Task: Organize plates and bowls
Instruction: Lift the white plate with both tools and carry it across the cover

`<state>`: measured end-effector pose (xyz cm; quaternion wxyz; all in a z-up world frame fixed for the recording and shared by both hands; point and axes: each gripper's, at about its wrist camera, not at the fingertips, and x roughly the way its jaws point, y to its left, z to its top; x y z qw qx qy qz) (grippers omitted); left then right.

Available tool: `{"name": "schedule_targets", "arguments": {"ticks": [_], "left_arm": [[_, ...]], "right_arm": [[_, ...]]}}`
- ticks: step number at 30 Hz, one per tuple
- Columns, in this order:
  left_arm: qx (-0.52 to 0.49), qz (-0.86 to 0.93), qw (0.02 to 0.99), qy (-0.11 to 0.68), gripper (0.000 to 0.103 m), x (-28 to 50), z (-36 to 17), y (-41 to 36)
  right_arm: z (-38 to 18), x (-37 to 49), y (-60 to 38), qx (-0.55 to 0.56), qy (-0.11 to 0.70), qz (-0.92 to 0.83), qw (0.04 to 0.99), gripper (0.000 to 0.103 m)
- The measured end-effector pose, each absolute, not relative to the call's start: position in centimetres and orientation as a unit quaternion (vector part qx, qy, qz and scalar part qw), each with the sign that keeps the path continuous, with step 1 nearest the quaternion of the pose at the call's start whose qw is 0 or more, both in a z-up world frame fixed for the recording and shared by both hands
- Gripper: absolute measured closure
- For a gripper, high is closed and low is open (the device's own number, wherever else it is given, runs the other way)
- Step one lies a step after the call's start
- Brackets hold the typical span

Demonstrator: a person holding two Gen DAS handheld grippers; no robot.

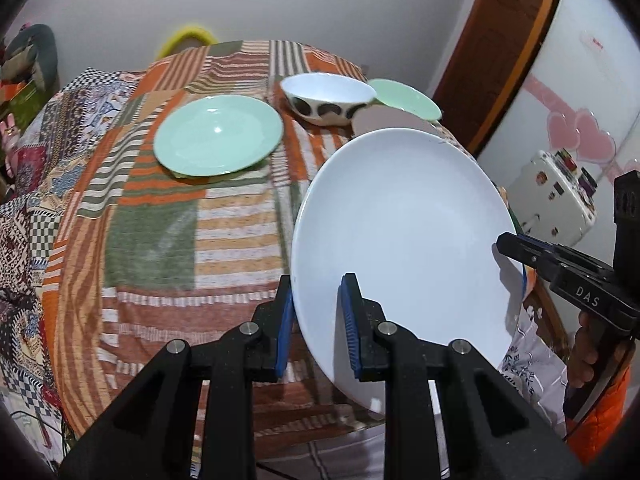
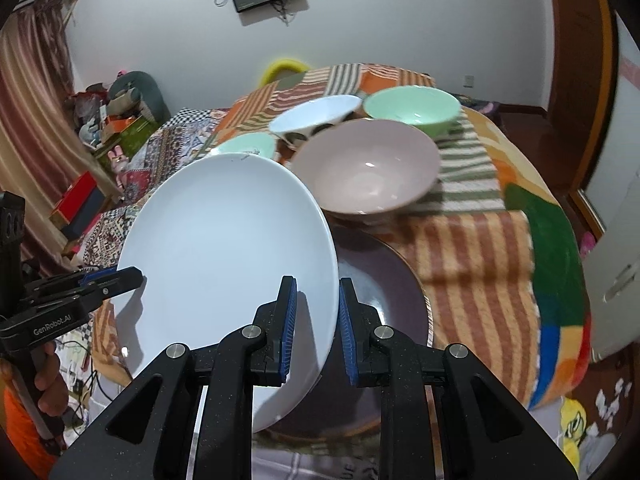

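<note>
Here, in the left wrist view, the left claw (image 1: 317, 322) pinches the near rim of the white plate (image 1: 404, 232), raised and tilted above the patchwork-covered counter (image 1: 160, 220); a green plate (image 1: 218, 140) and a spotted bowl (image 1: 328, 98) sit beyond; in the right wrist view, the right claw (image 2: 317, 328) pinches the same plate's opposite rim, above a dark plate (image 2: 384, 276); a pink bowl (image 2: 366, 168) and a green bowl (image 2: 412, 108) stand behind.
</note>
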<state>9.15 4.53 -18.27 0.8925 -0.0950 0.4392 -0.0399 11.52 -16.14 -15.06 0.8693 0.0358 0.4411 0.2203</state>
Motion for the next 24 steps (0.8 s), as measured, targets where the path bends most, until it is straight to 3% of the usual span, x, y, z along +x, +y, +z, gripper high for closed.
{"name": "schedule_targets", "arguments": {"ticks": [24], "left_arm": [[-0.074, -0.063, 0.851, 0.517, 0.081, 12.4, -23.7, 1.0]], "right_arm": [[-19.6, 11.5, -20.3, 0.075, 0.493, 0.184, 0.847, 0.084]]}}
